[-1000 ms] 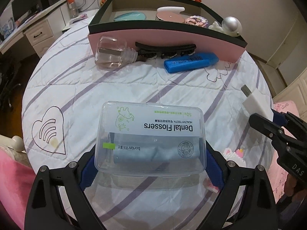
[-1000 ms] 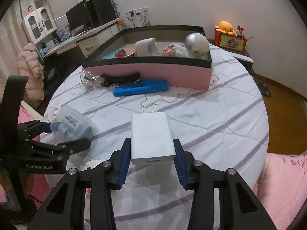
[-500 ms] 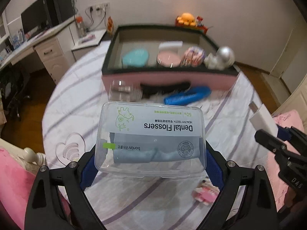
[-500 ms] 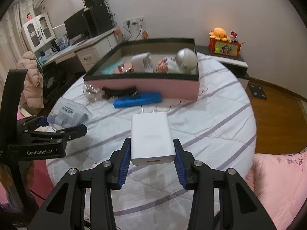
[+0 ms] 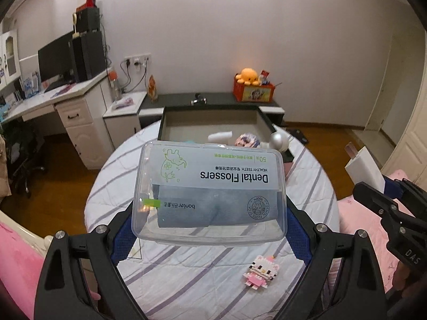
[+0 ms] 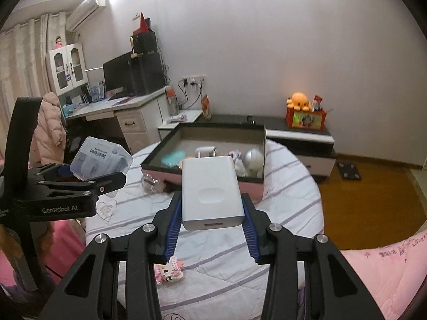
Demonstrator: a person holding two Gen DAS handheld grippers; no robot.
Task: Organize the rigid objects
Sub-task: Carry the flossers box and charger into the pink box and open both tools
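The left gripper (image 5: 209,229) is clenched on a clear plastic dental flosser box (image 5: 210,192). Its blue pads (image 5: 121,237) press the box's two short ends, so the box sits crosswise between the fingers in the lower middle of the left wrist view, its printed label upside down and its lid facing the camera. The box is lifted clear of the bed; the striped quilt (image 5: 202,274) shows beneath it.

The right gripper (image 6: 212,226) is clamped on a white charger (image 6: 210,192), pads against its long sides. The charger lies lengthwise between the fingers at the centre of the right wrist view, its port end toward the camera. It too hangs above the quilt, touching nothing else.

Each gripper shows in the other's view: the left one with its box at the middle left of the right wrist view, the right one with its charger at the right edge of the left wrist view.

Below the held things, a small pink-and-white brick figure (image 5: 261,272) lies on the quilt at the lower centre. Further up the frame stands a pink tray with a dark rim (image 6: 253,185), holding a teal case (image 6: 173,158), a white item and a silver round figure (image 6: 253,158). Just beside the tray's near wall lie a clear glass bottle (image 6: 150,182) and something dark, mostly hidden behind the charger.
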